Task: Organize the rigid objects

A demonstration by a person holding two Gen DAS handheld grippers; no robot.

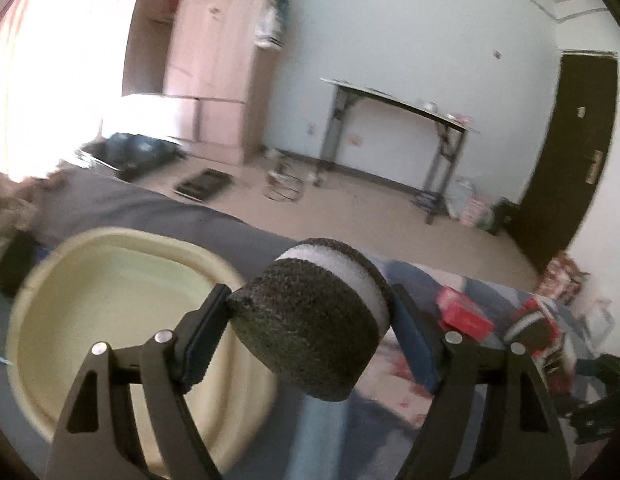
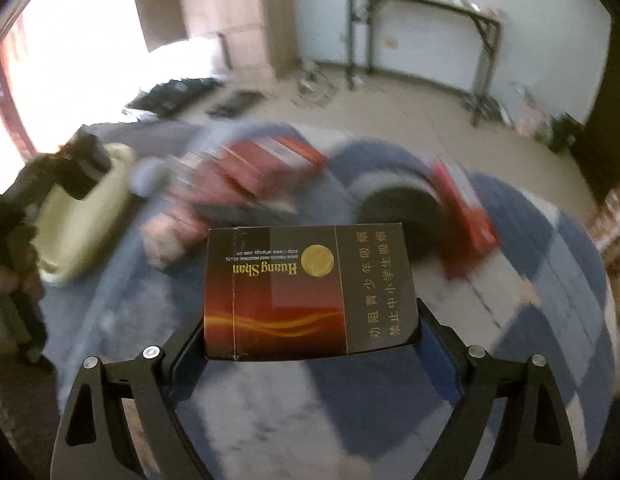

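Note:
My left gripper (image 1: 310, 308) is shut on a black foam cylinder (image 1: 310, 328) with a white band, held just right of a cream basin (image 1: 122, 236) on the bed. My right gripper (image 2: 310, 320) is shut on a dark red Huang Shan cigarette box (image 2: 306, 288), which hangs above the blue checked blanket (image 2: 390, 392). Beyond the box, several red boxes (image 2: 270, 160), another black foam cylinder (image 2: 398, 204) and a red box (image 2: 466, 208) lie blurred on the blanket. The right wrist view also shows the basin (image 2: 82, 220) at far left, with the left gripper's cylinder (image 2: 86, 168) at its rim.
A red box (image 1: 464, 314) lies on the blanket right of the left gripper. Past the bed's far edge is open floor with dark trays (image 1: 202, 186) and a wire stand (image 1: 284, 184). A folding table (image 1: 398, 104), a wooden wardrobe (image 1: 214, 60) and a dark door (image 1: 570, 152) line the walls.

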